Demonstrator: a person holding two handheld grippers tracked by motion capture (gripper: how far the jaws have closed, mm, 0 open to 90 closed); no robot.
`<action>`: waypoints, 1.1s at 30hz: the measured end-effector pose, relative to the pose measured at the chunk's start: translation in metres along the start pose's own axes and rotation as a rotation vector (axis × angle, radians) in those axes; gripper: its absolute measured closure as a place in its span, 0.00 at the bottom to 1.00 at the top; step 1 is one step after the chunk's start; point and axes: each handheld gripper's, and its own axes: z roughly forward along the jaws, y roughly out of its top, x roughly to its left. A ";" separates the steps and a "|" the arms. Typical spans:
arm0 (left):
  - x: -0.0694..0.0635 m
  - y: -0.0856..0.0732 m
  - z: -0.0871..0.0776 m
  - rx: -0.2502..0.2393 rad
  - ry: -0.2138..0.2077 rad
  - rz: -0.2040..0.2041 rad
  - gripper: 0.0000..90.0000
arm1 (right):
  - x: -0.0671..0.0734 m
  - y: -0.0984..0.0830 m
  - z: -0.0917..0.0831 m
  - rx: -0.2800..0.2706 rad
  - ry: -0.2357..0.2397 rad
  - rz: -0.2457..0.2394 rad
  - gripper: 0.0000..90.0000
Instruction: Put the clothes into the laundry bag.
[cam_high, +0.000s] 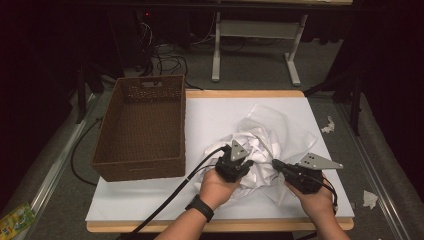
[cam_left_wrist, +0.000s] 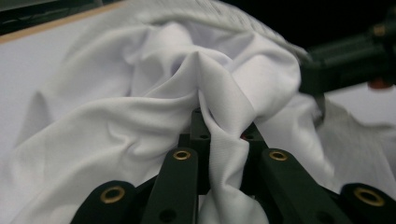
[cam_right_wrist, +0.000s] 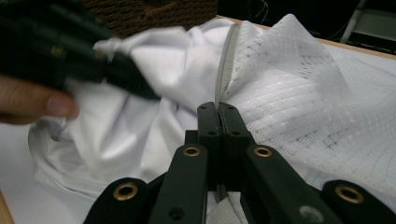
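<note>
A brown woven basket (cam_high: 142, 130) sits on the left side of the white counter (cam_high: 210, 115), and it is well apart from the two hands. To the right of the basket lies a crumpled white cloth (cam_high: 260, 145), bunched up near the front middle of the counter. A see-through mesh bag (cam_high: 280, 120) with a grey zipper edge (cam_right_wrist: 225, 70) lies around the cloth and spreads out toward the back right. The left gripper (cam_high: 234, 165) is at the left edge of the pile. In the left gripper view its jaws are clamped on a fold of the white cloth (cam_left_wrist: 224, 140), which runs up between them and is pinched tight. The right gripper (cam_high: 280, 167) is at the front right of the pile, close to the left one. In the right gripper view its jaws are pressed together on the zipper edge of the mesh bag (cam_right_wrist: 299, 102), which comes out just above the tips.
</note>
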 end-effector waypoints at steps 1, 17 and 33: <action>0.001 0.002 0.003 0.001 0.007 -0.002 0.91 | 0.000 0.000 0.001 -0.003 0.004 -0.005 1.00; -0.010 -0.010 0.079 -0.043 0.022 -0.054 0.87 | 0.006 0.007 -0.009 -0.079 0.083 0.032 1.00; 0.022 -0.014 -0.012 -0.105 0.099 0.016 0.33 | -0.001 0.001 -0.003 -0.021 0.018 -0.001 1.00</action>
